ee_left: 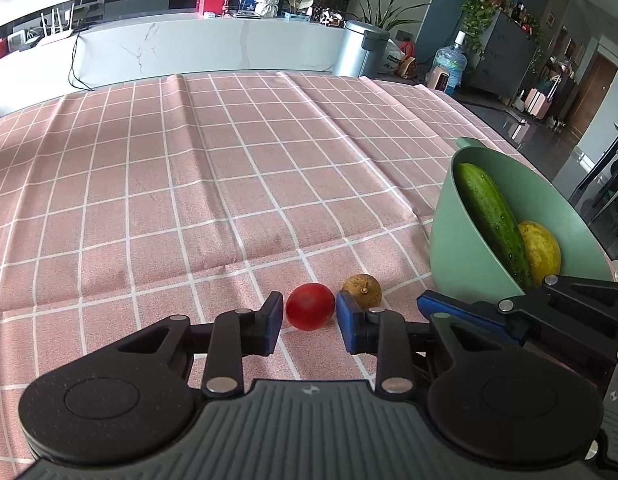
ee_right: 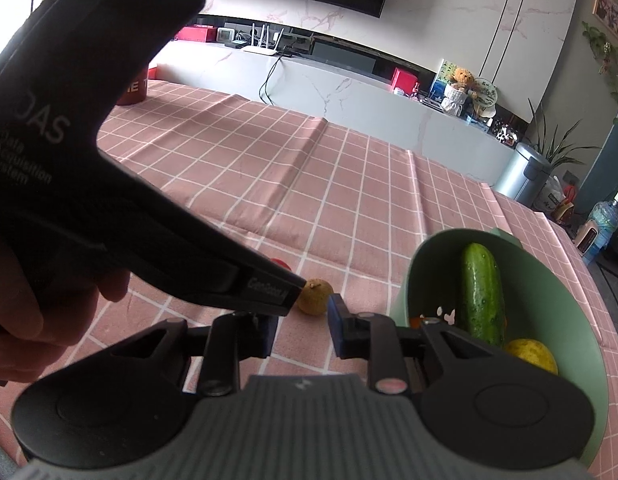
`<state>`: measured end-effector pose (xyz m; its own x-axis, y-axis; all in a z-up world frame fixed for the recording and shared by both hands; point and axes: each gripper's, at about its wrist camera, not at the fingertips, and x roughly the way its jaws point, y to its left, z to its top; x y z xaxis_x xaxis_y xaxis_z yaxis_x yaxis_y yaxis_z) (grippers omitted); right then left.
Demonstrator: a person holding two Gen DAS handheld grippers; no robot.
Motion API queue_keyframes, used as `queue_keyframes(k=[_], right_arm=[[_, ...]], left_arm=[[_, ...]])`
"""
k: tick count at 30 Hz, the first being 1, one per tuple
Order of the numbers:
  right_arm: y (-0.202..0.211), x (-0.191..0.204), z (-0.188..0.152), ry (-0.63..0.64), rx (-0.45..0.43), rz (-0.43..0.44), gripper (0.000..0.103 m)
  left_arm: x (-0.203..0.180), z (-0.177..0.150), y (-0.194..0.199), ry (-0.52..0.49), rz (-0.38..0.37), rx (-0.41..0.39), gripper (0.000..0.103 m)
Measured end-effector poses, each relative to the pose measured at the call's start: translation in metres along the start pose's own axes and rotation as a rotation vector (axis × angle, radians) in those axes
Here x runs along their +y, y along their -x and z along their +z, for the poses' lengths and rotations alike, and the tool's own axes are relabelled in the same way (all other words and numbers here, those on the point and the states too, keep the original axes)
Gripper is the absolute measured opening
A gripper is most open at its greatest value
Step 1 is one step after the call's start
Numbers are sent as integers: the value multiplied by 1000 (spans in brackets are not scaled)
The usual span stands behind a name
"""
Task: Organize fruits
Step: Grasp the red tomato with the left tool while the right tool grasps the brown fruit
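Left wrist view: the left gripper point(ee_left: 310, 320) sits low in the frame, its jaws spread just wider than a red tomato point(ee_left: 310, 306) that lies between the blue pads point(ee_left: 273, 322). A narrow gap shows on the left pad's side; on the right side the pad stands just beside the fruit, and contact cannot be confirmed. The tomato rests on the pink checked cloth point(ee_left: 189, 184) covering the desk. A small brown fruit point(ee_left: 363, 290) lies just right of it, behind the right pad. At the right edge a green bowl point(ee_left: 449, 240) holds a cucumber point(ee_left: 489, 220) leaning on its wall and a yellow fruit point(ee_left: 543, 252) beside it. The right gripper point(ee_left: 441, 306) enters from the lower right, its blue tip close to the bowl's near wall. The cloth's centre and left are open; its far edge runs along the upper third, creased with fold lines.

Right wrist view: the right gripper point(ee_right: 301, 330) shows its jaws narrowly parted with nothing between them. The brown fruit point(ee_right: 315, 296) lies just beyond the gap, on the cloth. The black body of the left gripper point(ee_right: 89, 160) crosses from upper left to centre, held by a hand point(ee_right: 25, 312) at the left edge, and hides most of the tomato point(ee_right: 284, 264). The bowl point(ee_right: 409, 280) fills the lower right, close beside the right jaw.
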<state>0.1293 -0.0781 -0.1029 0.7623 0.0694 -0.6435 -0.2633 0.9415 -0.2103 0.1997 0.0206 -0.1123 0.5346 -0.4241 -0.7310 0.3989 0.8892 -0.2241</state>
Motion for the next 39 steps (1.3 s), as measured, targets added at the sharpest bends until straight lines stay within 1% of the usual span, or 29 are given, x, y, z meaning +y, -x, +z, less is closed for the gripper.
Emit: queue_keyframes(k=[1,3,7,10,12,16,18,22,30,39], right_arm=[[0,0,0,1,-2,0,22],[0,1,0,6,-3,-2,23],[-1,2,1,3,-7,1,23],[-1,3,1,4,-10,-3,23],[-3,7,2,17,-14,-11,23],[-13,26,3,108,-1,-99,23],[-19,34,2,141,7,-136,23],[-25,38,2,155,18,-159,23],[-34,40,2,174,47,-187,23],[-41,46,0,218,52,-230,23]], left_arm=[[1,0,0,12,-9,3,31],[2,0,0,25,-17,3,29],[2,0,6,32,8,3,28],[4,0,17,59,74,13,28],[10,-3,26,90,105,2,28],[24,-9,39,180,140,-5,28],[29,-10,41,204,143,-4,28],[37,-7,41,237,132,-5,28],[37,-4,38,249,116,-8,28],[42,-2,40,269,100,-21,28]])
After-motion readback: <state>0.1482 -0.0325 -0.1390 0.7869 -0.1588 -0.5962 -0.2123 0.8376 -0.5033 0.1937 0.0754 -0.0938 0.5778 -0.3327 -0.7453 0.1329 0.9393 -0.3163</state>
